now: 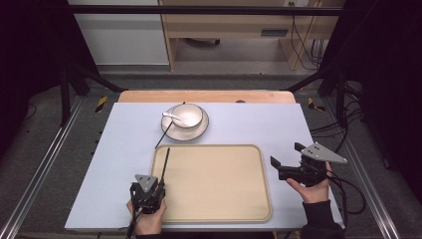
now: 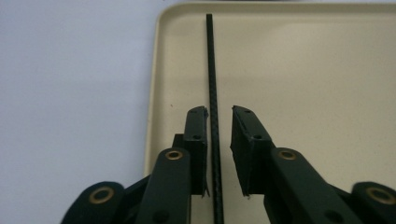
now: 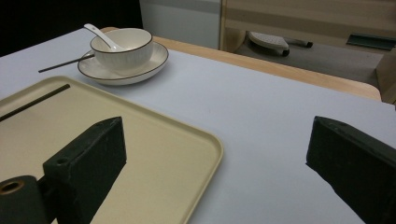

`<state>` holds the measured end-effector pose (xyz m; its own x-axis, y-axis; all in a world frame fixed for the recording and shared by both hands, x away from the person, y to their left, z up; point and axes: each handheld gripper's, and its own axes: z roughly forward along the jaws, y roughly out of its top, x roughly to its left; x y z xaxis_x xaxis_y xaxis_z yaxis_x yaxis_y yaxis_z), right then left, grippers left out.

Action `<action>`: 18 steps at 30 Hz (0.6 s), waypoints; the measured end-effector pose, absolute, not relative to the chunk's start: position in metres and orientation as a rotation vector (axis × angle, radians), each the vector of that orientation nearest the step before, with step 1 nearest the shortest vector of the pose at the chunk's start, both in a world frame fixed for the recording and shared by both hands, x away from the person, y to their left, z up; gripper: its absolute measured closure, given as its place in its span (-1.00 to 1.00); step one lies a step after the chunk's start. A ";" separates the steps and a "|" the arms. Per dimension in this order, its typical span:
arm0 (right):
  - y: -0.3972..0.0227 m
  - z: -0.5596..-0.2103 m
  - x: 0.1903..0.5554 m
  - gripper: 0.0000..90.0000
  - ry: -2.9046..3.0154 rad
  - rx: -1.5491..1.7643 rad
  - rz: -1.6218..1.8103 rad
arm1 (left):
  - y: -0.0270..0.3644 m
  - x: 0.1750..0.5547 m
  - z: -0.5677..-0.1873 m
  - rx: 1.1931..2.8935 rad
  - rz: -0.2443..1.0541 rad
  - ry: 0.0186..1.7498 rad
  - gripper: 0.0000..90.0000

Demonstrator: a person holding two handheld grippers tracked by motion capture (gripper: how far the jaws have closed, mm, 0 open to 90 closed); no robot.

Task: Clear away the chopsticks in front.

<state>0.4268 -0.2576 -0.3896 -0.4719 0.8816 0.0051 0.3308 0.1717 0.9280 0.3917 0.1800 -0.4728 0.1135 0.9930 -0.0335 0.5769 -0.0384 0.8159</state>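
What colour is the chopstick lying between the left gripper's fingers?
Black, with a fine woven texture; the chopstick shows best in the left gripper view.

Left gripper [image 1: 155, 185] at lower left of the high view, gripped from below by the left hand [image 1: 147, 219], jaws pointing up-frame, parted by a narrow gap; no pad pressing on anything in the left gripper view. Right gripper [image 1: 284, 161] at lower right, cradled in the right hand [image 1: 313, 190], dark sleeve [image 1: 322, 219] at the wrist, jaws pointing left and spread wide apart.
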 end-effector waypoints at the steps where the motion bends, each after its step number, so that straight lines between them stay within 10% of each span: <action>1: -0.258 -0.390 0.427 -0.88 1.894 1.142 1.289 | 0.183 0.393 -0.469 1.688 0.756 1.527 0.53; 18: -0.261 -0.387 0.425 -0.88 1.879 1.143 1.305 | 0.215 0.437 -0.406 1.693 0.766 1.167 -0.14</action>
